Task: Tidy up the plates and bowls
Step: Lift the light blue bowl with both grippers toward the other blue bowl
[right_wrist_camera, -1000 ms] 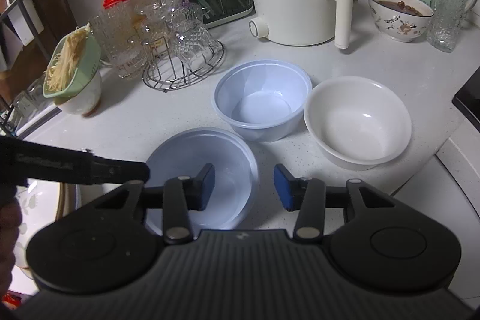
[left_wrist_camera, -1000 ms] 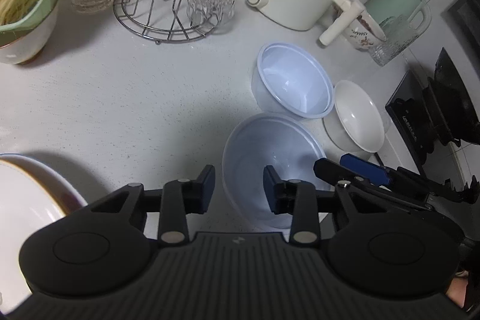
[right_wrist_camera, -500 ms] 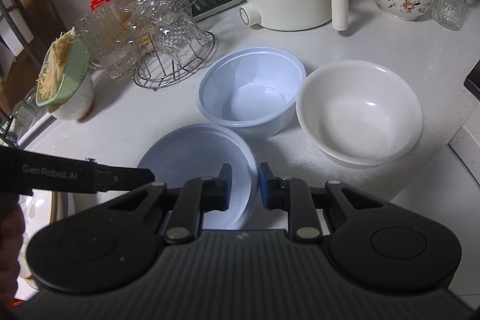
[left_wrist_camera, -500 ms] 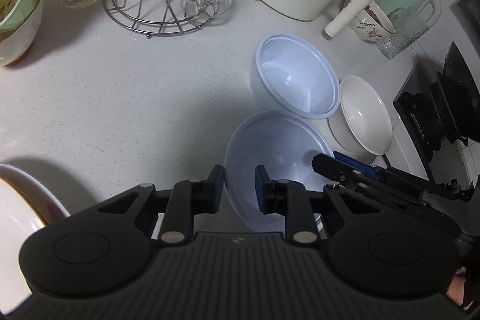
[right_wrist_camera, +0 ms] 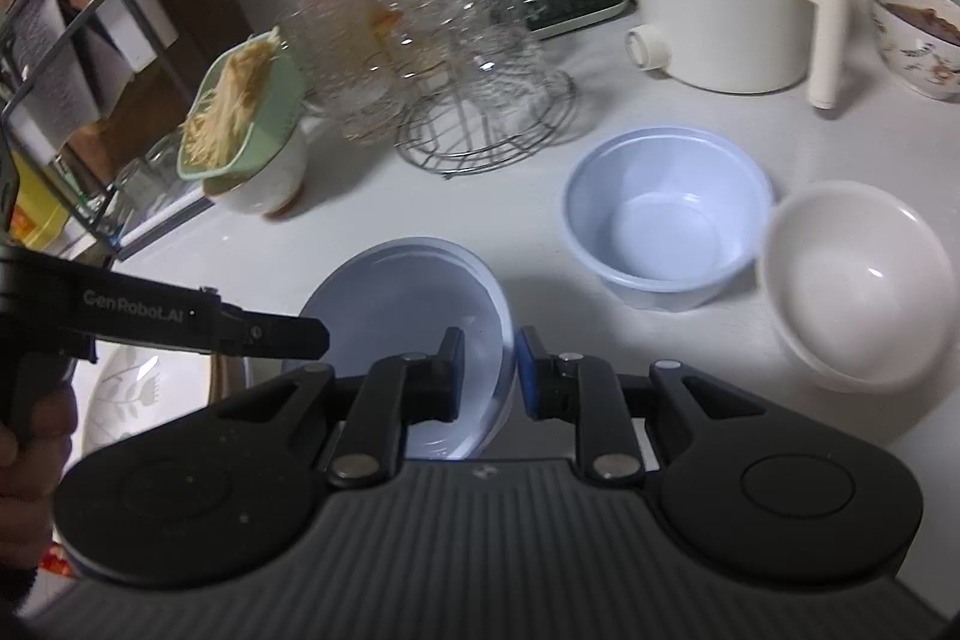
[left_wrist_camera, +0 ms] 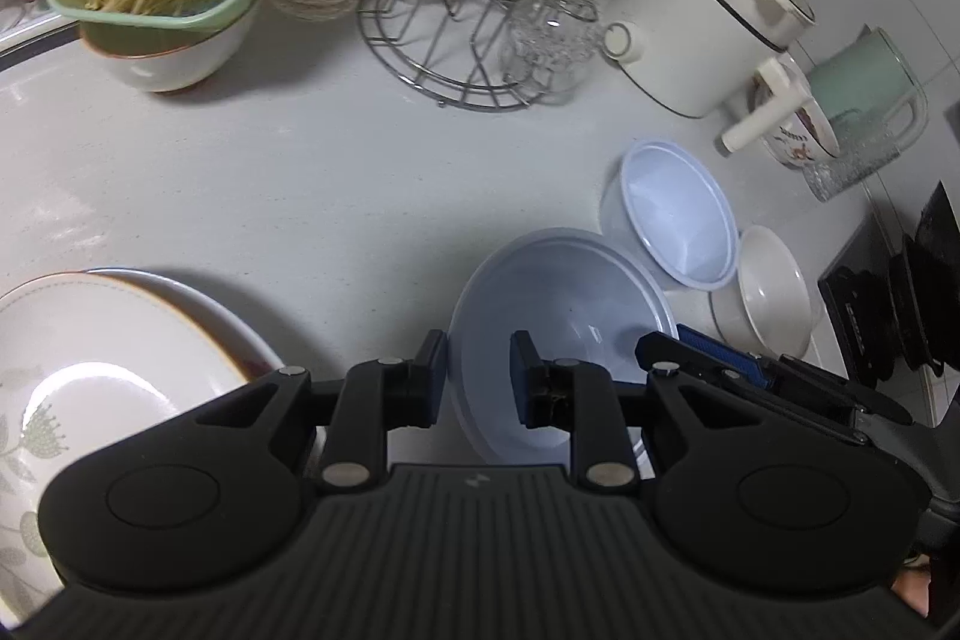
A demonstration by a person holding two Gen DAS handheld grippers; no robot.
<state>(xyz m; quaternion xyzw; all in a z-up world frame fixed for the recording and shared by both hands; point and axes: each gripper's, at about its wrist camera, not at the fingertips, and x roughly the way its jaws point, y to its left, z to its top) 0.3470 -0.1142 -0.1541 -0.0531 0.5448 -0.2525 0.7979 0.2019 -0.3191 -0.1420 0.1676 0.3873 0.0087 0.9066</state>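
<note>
**Both claws on 1 bowl rim, opposite sides**

White speckled stone worktop (left_wrist_camera: 252, 184): carries everything, dishes bunched toward its near edge.

Floral-print ceramic plates (left_wrist_camera: 90, 364), a stack of at least 2: near-left corner in the left wrist view, well apart from the bowls.

Wide, shallow pale-blue plastic bowl (right_wrist_camera: 408, 304): closest dish to both claws, sitting between them. It looks tilted, its right rim higher, though I cannot tell whether it is off the worktop.

Deep pale-blue plastic bowl (right_wrist_camera: 666, 214) and white ceramic bowl (right_wrist_camera: 858, 280): side by side, rims touching or nearly so, beyond and to the right of the shallow bowl.

Left claw (left_wrist_camera: 478, 379): jaws have just been closing; narrow gap now, straddling the shallow bowl's left rim, pads pinching the wall.

Right claw (right_wrist_camera: 489, 373): same closing, now nipping the opposite, right rim, with 1 pad inside the bowl and 1 outside.

Judgement: the deep blue bowl lies forward-right, nearer the right claw. Likely nesting target; the carry would run that way, right claw leading.
</note>
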